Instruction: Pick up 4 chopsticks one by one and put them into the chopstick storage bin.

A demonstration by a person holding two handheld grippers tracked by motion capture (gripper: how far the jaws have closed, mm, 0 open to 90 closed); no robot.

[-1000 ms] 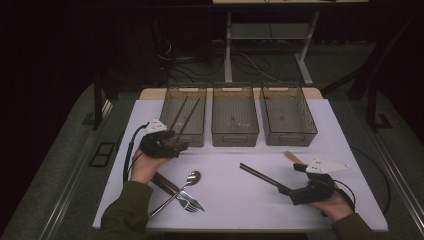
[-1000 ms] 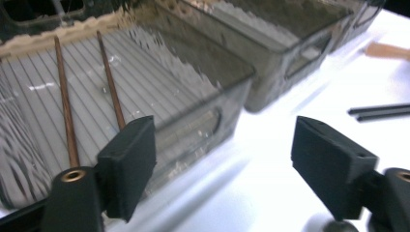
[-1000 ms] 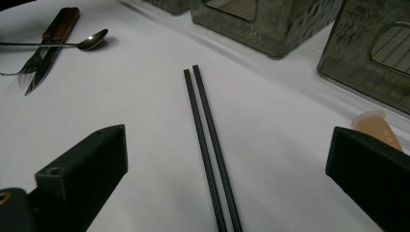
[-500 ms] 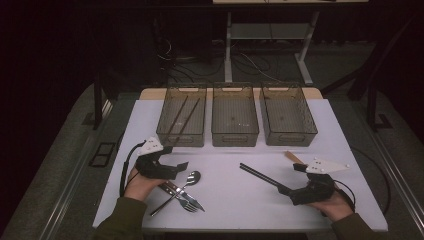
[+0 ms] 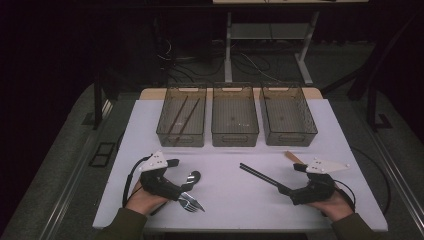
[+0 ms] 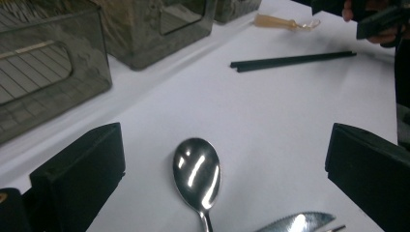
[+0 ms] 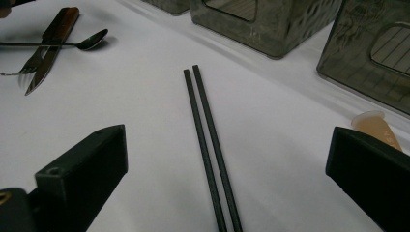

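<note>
Now spoon (image 6: 197, 175) lengthwise between open left claw (image 6: 220, 169), bowl forward.

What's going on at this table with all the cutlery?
A person holds a gripper in each hand over a white table. The left gripper, jaws just opened wide, frames a spoon without touching it. The right gripper is open around a pair of black chopsticks. Three bins stand behind; the left bin already holds chopsticks.

— Where do the cameras sit?
— One high above the near table (image 5: 350, 150) edge, facing forward; two low, close over the tabletop. All share the black chopsticks (image 5: 260, 176).
</note>
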